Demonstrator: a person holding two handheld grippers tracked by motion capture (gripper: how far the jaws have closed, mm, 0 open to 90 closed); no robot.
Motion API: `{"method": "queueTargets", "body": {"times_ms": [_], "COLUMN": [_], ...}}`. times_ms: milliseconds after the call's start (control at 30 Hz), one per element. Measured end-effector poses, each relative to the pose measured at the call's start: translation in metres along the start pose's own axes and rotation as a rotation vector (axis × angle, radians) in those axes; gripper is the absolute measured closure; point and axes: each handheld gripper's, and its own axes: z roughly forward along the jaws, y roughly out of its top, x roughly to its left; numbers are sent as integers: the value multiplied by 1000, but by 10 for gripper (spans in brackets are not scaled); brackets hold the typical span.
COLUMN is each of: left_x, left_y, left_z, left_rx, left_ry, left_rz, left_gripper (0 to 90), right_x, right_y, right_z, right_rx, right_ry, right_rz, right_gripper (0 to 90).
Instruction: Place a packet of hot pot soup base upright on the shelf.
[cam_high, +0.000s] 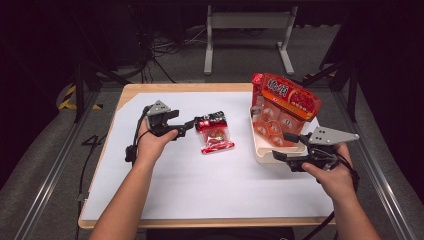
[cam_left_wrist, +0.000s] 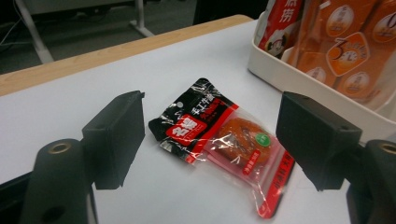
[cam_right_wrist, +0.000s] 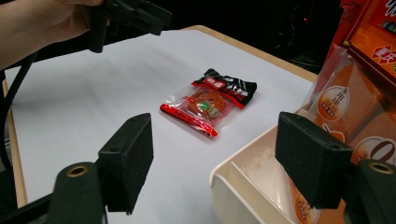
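Red-and-black, the small clear plastic snack packet (cam_high: 215, 132) lies flat on the white sheet (cam_high: 200, 185) that covers our wooden table (cam_high: 135, 89), about midway between our two hands. Our left gripper (cam_high: 190, 125) points at the packet's black end from just beside it, jaws spread; in the left gripper view the packet (cam_left_wrist: 224, 142) sits on the sheet beyond the two black pads (cam_left_wrist: 119, 137), nothing pressing on it. Our right gripper (cam_high: 287, 146) hangs over the near corner of the cream plastic bin (cam_high: 260, 150), which holds a large orange-red bag of wrapped sweets (cam_high: 285, 107). Its jaws are also spread and pinch nothing; in the right gripper view one pad (cam_right_wrist: 315, 158) hovers above the bin's rim (cam_right_wrist: 233, 170).
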Motion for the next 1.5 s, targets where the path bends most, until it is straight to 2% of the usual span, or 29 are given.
{"method": "queueTargets", "body": {"times_ms": [100,367,533,633,767,800,933,1000,1067,1200,1300,1500], "left_x": [4,14,23,31,35,35,39,39,39,41,47,48], "left_y": [1,3,-1,-8,-12,-13,-9,-7,-3,-2,-6,-11], "left_z": [14,32,44,54,61,64,75,77,82,88,91,98], "left_rx": [10,26,16,35,43,46,98,99,130,145,127,159], "left_ry": [3,18,20,28,35,34,29,29,41,47,31,27], "left_rz": [-15,-35,-56,-61,-66,-83,-93,-92,-88,-96,-152,-159], "left_gripper": [269,289,284,286,308,321,338,340,345,358,356,380], "right_x": [2,4,7,9,10,10,11,12,11,11,11,9], "right_y": [0,-1,-4,-6,-7,-8,-10,-10,-11,-12,-13,-15], "right_z": [1,2,1,0,0,1,2,2,2,1,1,1], "right_rx": [0,6,15,18,21,20,28,30,29,31,32,37], "right_ry": [9,6,-2,-8,-10,-9,-7,-7,-4,-5,-1,-3], "right_rz": [-5,-6,-11,-11,-12,-11,-12,-10,-10,-10,-9,-6], "right_gripper": [282,281,280,280,281,280,280,280,280,280,280,280]}}
